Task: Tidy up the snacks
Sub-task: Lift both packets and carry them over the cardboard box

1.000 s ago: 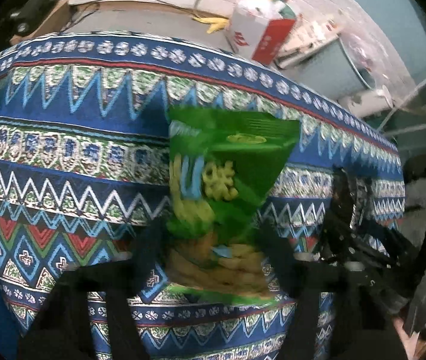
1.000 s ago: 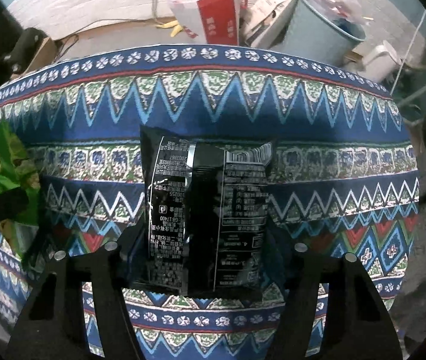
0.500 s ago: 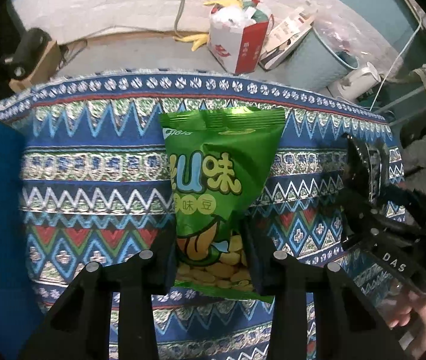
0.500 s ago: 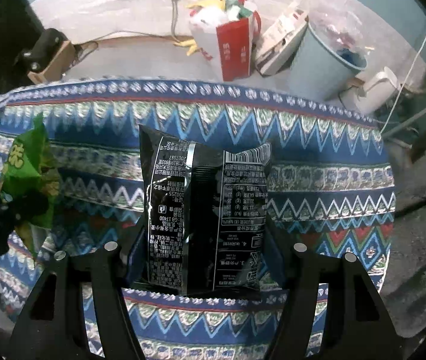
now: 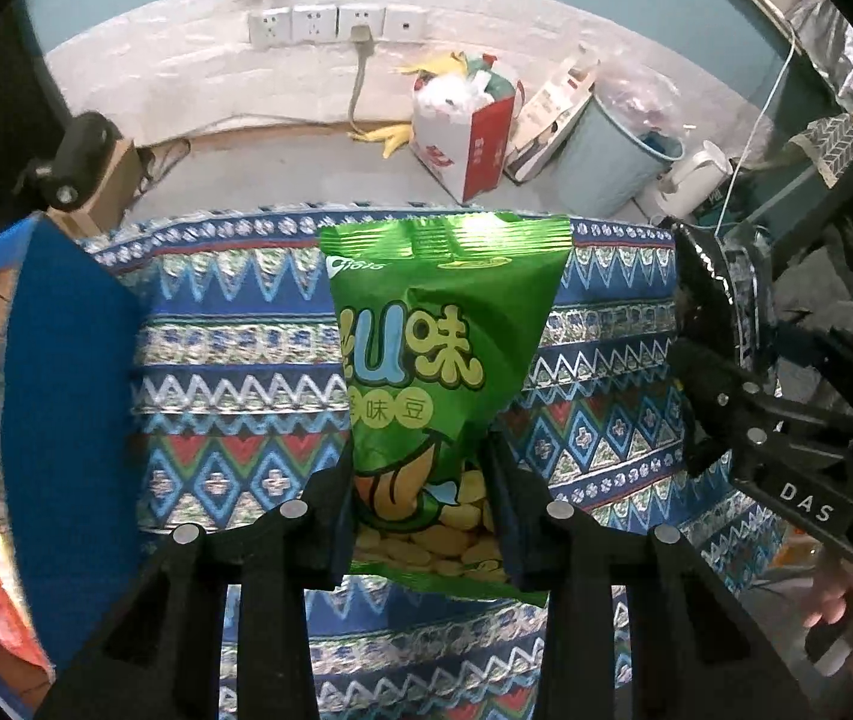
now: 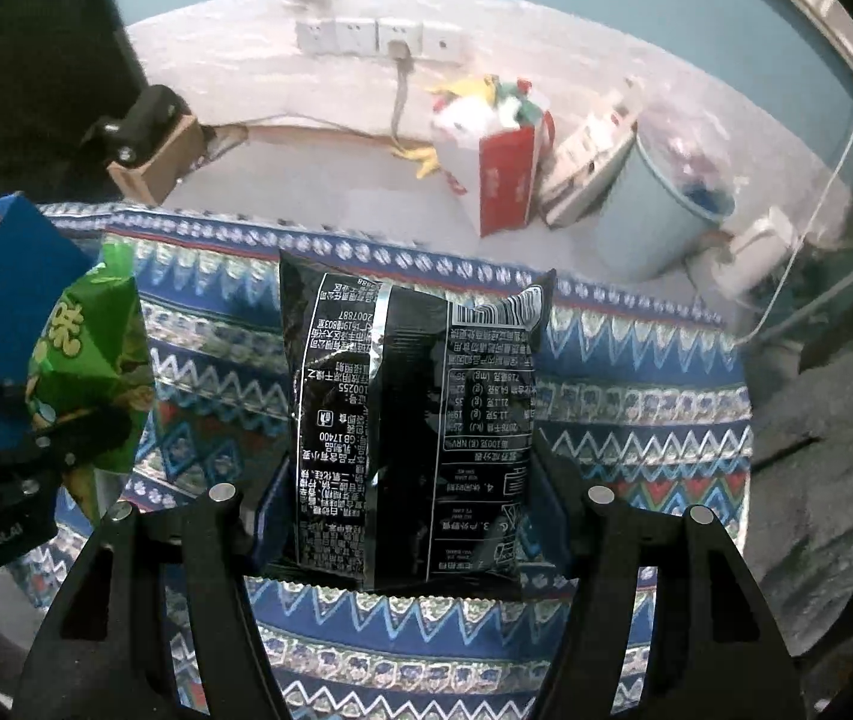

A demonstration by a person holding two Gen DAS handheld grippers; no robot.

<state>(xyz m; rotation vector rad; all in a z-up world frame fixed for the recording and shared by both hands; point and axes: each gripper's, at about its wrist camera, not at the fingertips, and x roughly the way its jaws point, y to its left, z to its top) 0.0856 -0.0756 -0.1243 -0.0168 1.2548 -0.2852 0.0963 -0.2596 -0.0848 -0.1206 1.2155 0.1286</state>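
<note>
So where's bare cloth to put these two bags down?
Bare patterned cloth lies right of the black bag, out to the table edge, and between the green bag and the blue box. It is crowded at the left, by that box.

Right gripper clamped glossy black foil snack packet above blue zigzag-patterned tablecloth; crinkled green snack bag at left.
</note>
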